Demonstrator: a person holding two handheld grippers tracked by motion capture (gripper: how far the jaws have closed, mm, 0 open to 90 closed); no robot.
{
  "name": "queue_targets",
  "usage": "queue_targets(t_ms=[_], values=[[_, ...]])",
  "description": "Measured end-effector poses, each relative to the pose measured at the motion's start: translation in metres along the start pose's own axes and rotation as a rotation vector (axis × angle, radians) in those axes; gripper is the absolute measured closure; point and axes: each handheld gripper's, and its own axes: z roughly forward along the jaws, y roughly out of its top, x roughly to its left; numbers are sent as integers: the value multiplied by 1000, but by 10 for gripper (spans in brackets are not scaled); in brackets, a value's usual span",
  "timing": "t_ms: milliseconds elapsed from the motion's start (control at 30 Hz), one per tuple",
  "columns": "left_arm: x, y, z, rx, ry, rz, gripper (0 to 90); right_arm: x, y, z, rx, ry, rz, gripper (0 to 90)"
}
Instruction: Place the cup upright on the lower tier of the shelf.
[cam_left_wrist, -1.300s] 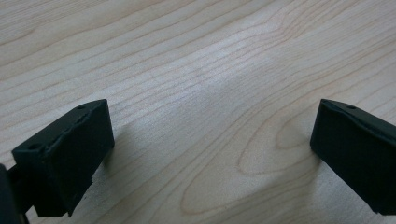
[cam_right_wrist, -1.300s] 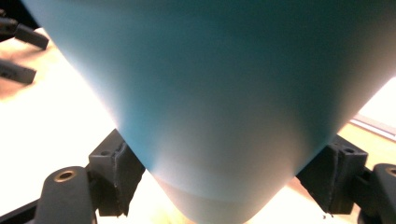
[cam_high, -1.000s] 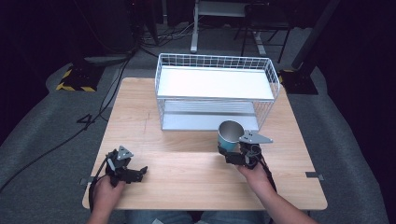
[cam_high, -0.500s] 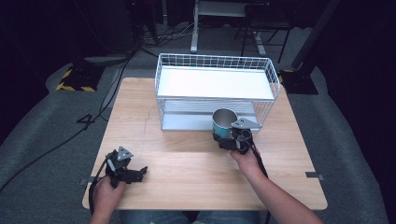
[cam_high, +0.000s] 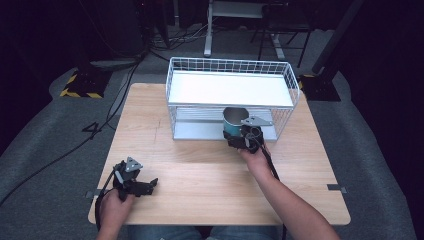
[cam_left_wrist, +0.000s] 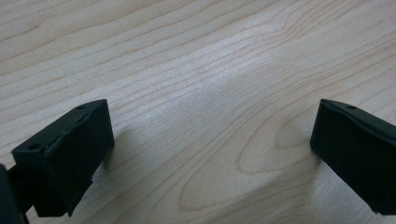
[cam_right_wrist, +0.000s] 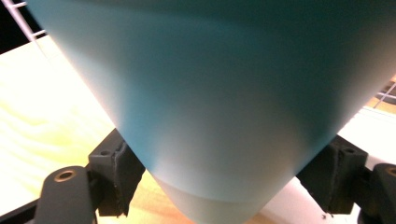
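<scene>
Right tongs (cam_high: 239, 134) clench a teal cup (cam_high: 233, 123), one black jaw pressed on each side of its wall low down; in the right gripper view the cup (cam_right_wrist: 210, 88) rises wide from between the jaws. From above, the cup stands upright with its mouth open to the top, held at the front opening of the white wire rack (cam_high: 231, 99), just before the rack's lower shelf and below its upper white shelf. The grey three-cornered plate on these tongs sits just right of the cup's rim, and the right hand (cam_high: 255, 157) grips the tool from the near side of the rack

Left tongs (cam_high: 148, 185) are released, jaws spread wide with bare wood between them in the left gripper view (cam_left_wrist: 205, 154), and they rest low on the wooden surface (cam_high: 200, 170), well away from the rack, toward the near left corner. The left hand (cam_high: 114, 202) holds them from the surface's near edge
</scene>
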Motion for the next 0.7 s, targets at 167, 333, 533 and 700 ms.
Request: queue_targets(t_ms=[167,333,533,700], values=[[0,0,0,0,0,0,0,0,5,10,-7,-18,1,236],[0,0,0,0,0,0,0,-1,7,21,-22,-32,5,236],[0,0,0,-1,0,1,1,-5,8,35,-42,-69,24,235],[0,0,0,0,0,0,0,-5,8,42,-63,-93,20,236]])
